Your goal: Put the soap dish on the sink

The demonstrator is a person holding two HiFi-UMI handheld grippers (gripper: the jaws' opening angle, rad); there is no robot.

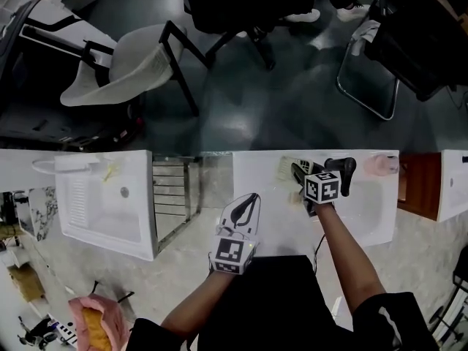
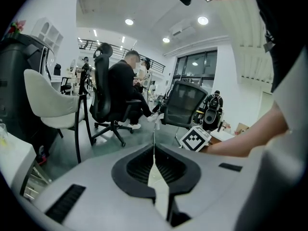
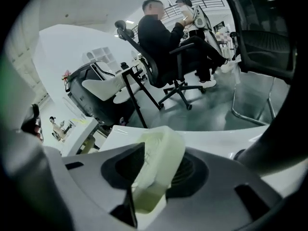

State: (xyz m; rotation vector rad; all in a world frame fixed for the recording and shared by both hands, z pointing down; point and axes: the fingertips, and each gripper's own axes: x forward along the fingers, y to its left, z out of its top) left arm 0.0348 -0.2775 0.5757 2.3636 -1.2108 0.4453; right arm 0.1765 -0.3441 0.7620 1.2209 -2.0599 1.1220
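Note:
The pale green soap dish sits at the back left corner of the white right-hand sink, next to the black faucet. My right gripper reaches down over it. In the right gripper view the dish stands tilted between the jaws of the right gripper, which are apart around it. My left gripper hovers over the sink's left ledge. Its jaws meet with nothing between them in the left gripper view.
A second white sink lies to the left, with a metal rack between the two. A pink object rests on the right sink's back ledge beside a brown block. Chairs and seated people fill the floor beyond.

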